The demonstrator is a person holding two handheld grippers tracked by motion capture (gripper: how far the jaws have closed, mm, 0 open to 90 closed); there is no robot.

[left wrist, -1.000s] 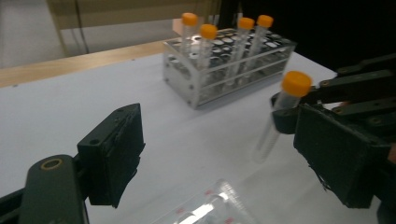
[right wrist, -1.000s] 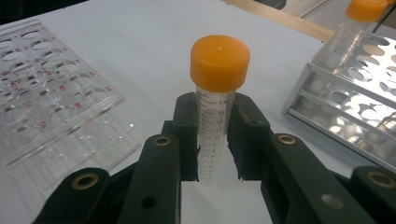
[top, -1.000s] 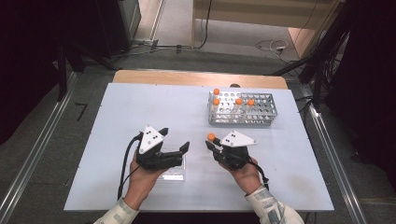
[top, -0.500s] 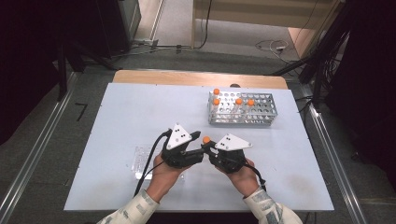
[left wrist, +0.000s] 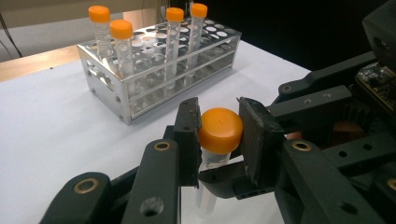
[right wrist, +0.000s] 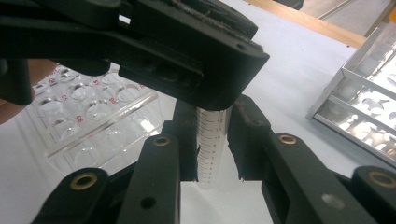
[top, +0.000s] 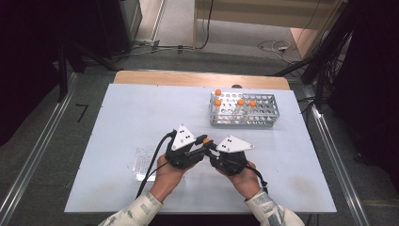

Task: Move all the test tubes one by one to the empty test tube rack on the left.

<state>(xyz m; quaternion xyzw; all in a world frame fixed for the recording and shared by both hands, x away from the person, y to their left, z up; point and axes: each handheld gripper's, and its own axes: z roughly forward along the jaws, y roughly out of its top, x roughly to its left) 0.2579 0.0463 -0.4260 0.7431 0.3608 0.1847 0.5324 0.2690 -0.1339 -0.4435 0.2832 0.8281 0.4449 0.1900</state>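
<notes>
Your two grippers meet nose to nose over the counter (top: 117, 122), and the tube (right wrist: 211, 140) stands upright between them, its long axis running straight up and down. Your left gripper (left wrist: 218, 135) has just been closing, and its jaws now pinch the orange cap (left wrist: 220, 129) at the top. Your right gripper (right wrist: 212, 140) sits lower on the same tube, jaws on either side of the clear graduated barrel; they have just been opening a little, yet the pads look to be touching it, so count it as a light hold. Cap above, barrel below: likely you twist one hand against the other about that vertical axis to loosen the cap. Both hands rest low and level, wrists angled in toward each other. The rack (top: 244, 109) lies beyond your grippers, well apart; the clear well plate (top: 143, 162) is just beside your left hand.
</notes>
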